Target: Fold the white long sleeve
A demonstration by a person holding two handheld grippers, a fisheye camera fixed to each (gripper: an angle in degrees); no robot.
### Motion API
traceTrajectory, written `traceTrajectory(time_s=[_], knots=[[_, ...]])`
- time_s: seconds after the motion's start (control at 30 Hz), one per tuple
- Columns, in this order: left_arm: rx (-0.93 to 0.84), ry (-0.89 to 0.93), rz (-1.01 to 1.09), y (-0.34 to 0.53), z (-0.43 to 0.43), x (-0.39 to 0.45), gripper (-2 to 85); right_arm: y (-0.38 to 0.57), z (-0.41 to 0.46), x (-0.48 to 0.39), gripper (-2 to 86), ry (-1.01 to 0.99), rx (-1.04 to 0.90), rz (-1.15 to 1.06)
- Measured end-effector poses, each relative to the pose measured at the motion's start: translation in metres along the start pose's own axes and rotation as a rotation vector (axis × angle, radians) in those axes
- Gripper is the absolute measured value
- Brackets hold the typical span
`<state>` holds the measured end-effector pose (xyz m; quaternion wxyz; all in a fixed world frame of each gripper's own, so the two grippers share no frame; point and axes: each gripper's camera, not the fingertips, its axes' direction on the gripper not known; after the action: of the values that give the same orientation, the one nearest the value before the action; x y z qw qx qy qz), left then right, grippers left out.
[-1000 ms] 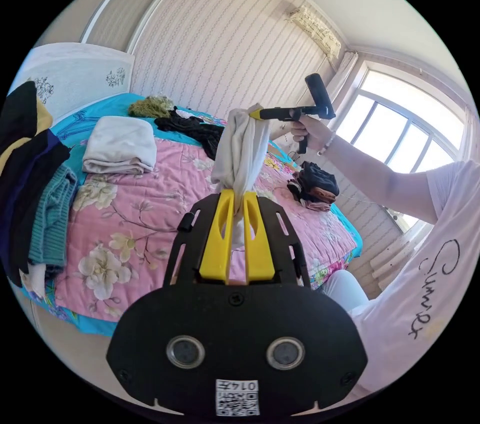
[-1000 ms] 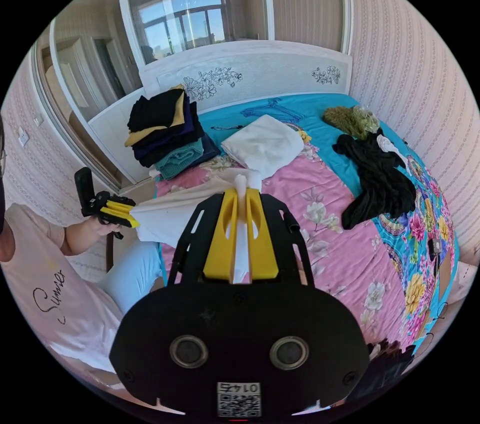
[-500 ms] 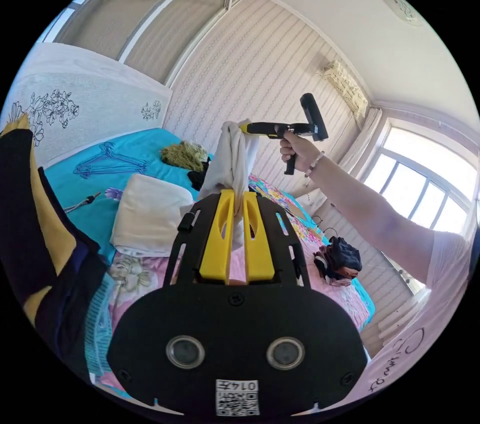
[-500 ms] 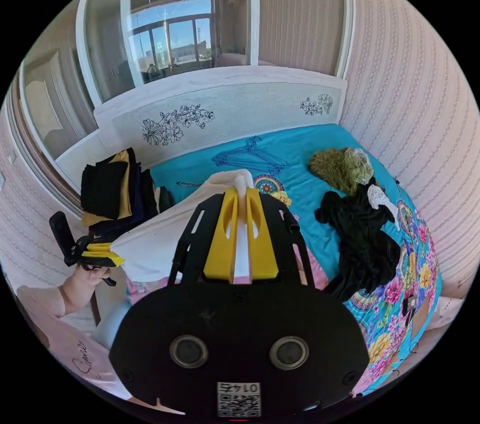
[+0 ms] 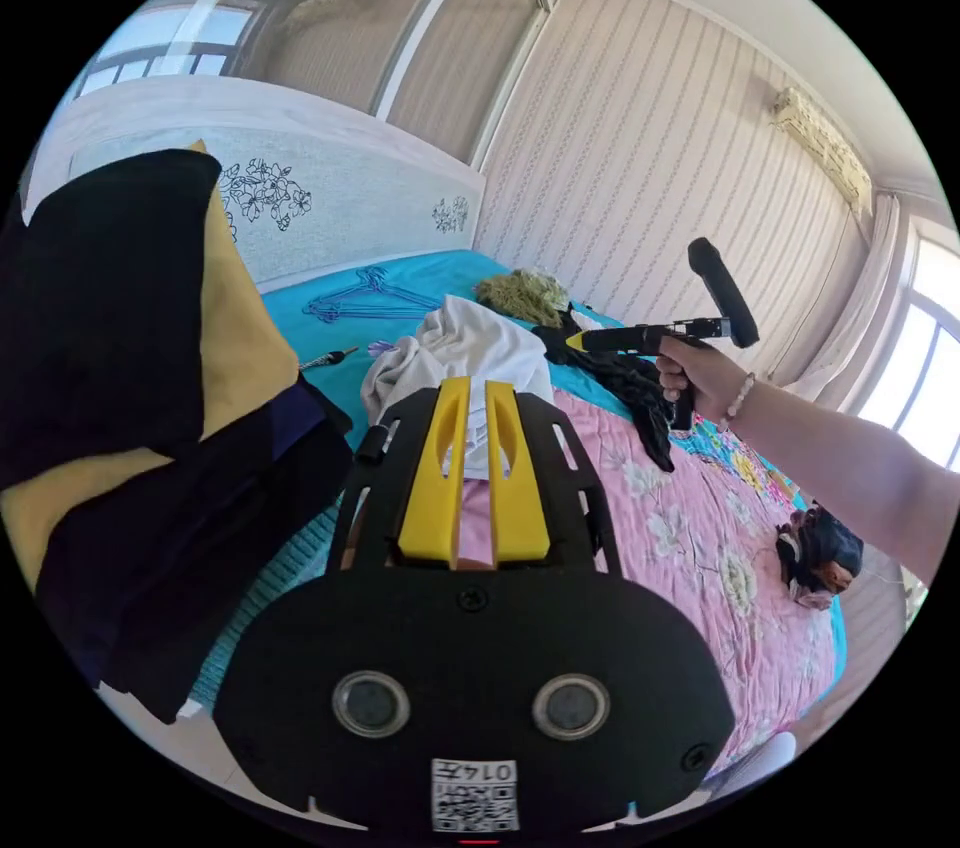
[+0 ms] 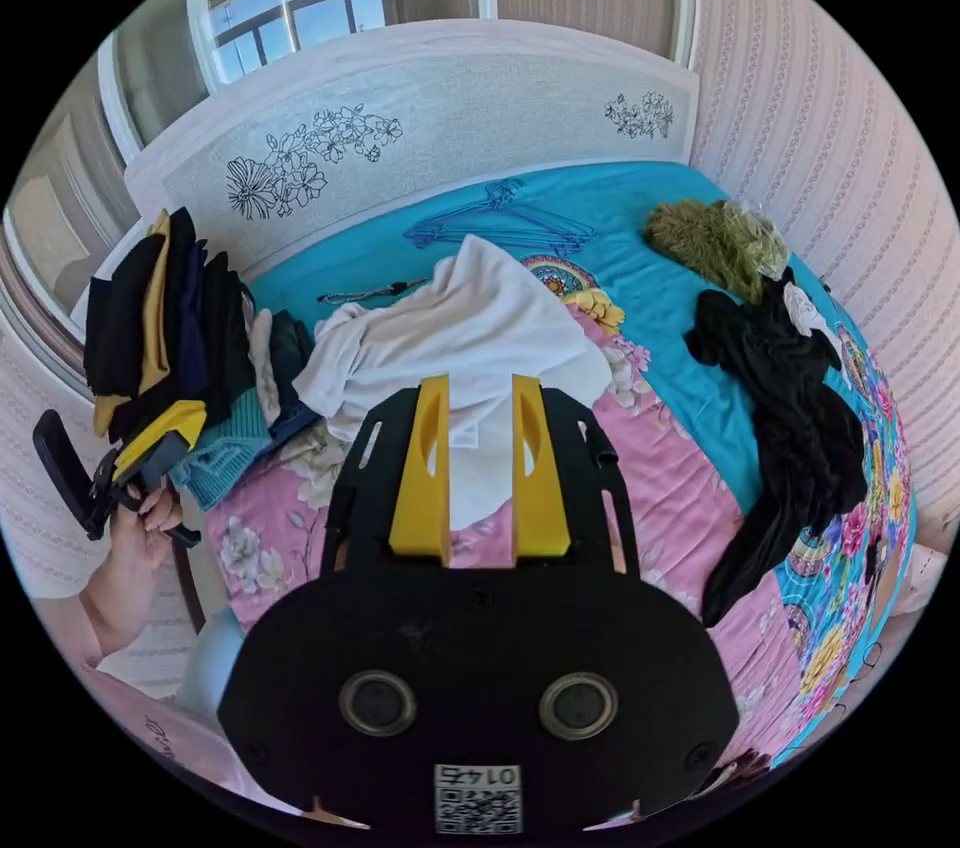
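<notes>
One pink floral bed (image 6: 690, 508), striped wallpaper (image 5: 640, 168) behind.

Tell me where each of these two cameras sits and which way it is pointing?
Left gripper view: rides behind the left gripper, beside the stack of dark clothes, looking across the bed toward the striped wall; the person's forearm and hand with the right gripper show.
Right gripper view: rides behind the right gripper, facing the headboard; the person's hand and the left gripper show at the left edge.
Shared: the white long sleeve lying on the bed, the black garment, the stack.
</notes>
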<state>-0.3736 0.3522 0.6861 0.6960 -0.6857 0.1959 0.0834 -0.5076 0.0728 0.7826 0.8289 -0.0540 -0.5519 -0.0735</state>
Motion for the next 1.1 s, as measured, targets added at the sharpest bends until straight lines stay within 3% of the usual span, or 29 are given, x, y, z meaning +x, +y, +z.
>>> traceTrajectory(time_s=[0.33, 0.43, 0.5, 0.57, 0.67, 0.83, 1.1], knots=[[-0.150, -0.061, 0.116, 0.000, 0.085, 0.048, 10.0, 0.059, 0.041, 0.094, 16.5, -0.114, 0.060, 0.272], [-0.138, -0.195, 0.219, -0.012, 0.104, 0.062, 12.1, 0.062, 0.073, 0.121, 17.1, -0.180, 0.096, 0.428], [-0.169, -0.288, 0.255, -0.015, 0.125, 0.062, 11.9, 0.067, 0.088, 0.140, 15.1, -0.225, 0.105, 0.554], [-0.258, -0.299, 0.274, -0.016, 0.142, 0.058, 10.5, 0.069, 0.079, 0.153, 4.8, -0.239, 0.121, 0.603], [-0.273, -0.304, 0.278, -0.020, 0.143, 0.051, 4.9, 0.059, 0.044, 0.157, 3.1, -0.446, 0.215, 0.500], [-0.208, -0.194, 0.192, -0.034, 0.116, 0.042, -0.5, 0.031, -0.014, 0.128, 1.9, -0.469, 0.211, 0.273], [0.148, -0.147, 0.215, -0.098, -0.010, 0.058, -0.9, -0.004, -0.116, 0.105, 1.5, -0.800, 0.418, 0.215]])
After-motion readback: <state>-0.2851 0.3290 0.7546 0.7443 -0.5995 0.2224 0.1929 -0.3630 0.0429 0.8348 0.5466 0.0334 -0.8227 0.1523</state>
